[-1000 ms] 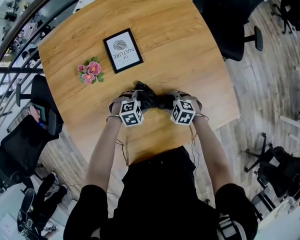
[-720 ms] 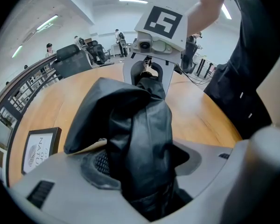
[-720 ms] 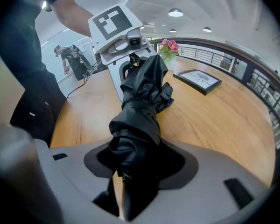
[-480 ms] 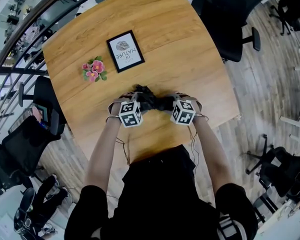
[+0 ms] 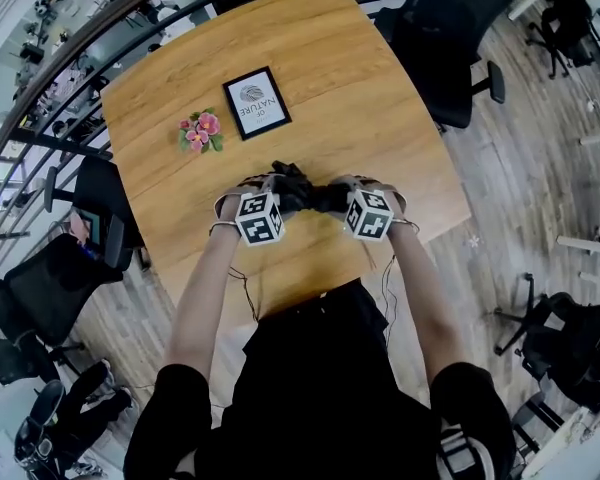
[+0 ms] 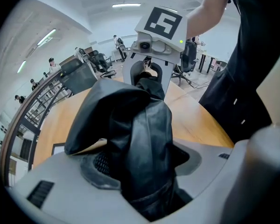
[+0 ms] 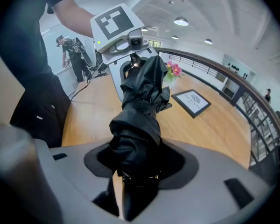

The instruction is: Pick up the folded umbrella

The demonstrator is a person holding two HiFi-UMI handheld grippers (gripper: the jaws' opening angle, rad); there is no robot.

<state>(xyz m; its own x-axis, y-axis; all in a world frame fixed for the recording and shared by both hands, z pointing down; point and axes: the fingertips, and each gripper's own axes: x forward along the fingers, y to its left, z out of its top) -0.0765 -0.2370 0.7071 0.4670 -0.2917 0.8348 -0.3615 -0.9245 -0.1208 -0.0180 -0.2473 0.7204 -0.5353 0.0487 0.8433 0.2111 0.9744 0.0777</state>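
Table; umbrella ends under both grippers

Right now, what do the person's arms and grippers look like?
The left gripper and right gripper are light grey shells, each carrying a white cube with black square markers. Thin dark cables trail along both forearms. The person wears a black top with short sleeves.

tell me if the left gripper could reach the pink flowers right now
Probably not: the left gripper, its jaws just closed further, clamps the folded umbrella, which the right gripper grips too. The table towards the flowers looks bare; only the full jaws hinder it.
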